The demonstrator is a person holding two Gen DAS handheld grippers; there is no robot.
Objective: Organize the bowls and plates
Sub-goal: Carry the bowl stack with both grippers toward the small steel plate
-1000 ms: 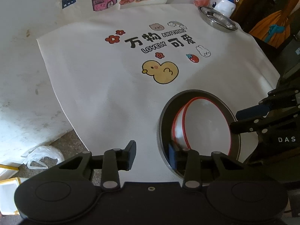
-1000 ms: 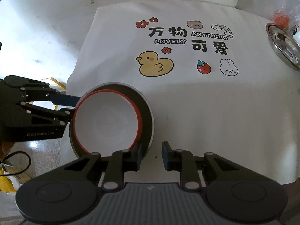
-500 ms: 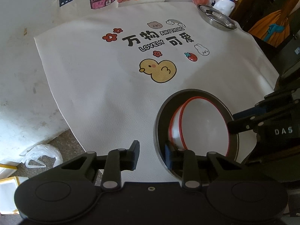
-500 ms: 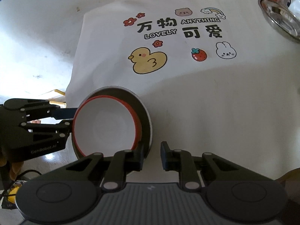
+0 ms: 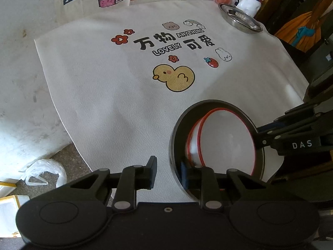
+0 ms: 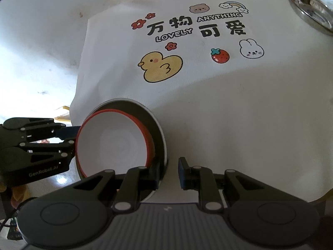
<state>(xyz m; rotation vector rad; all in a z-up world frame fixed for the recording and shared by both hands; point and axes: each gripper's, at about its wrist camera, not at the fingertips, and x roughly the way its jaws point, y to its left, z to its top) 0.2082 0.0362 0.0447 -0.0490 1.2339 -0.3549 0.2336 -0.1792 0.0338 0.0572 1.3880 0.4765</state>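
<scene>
Two hand-held grippers grip one dark plate from opposite sides. The left hand-held gripper [image 5: 167, 171] has its jaws astride the plate [image 5: 177, 137] at its near rim, one finger inside and one outside; they have just been closing, and whether the pads press the rim yet I cannot tell. The right hand-held gripper [image 6: 169, 171] straddles the opposite rim the same way, jaws narrow, and its contact is just as unclear. Inside the plate sit nested white bowls [image 5: 226, 141] with red rims, leaning toward one side. This stack stands at the near edge of a white mat [image 5: 104, 79] on the counter [image 5: 18, 66]. Further off, the mat bears a printed yellow duck [image 5: 174, 78]. At the far right corner lies a steel dish [image 5: 239, 18], with a small white bottle [image 5: 250, 1] just behind it.
</scene>
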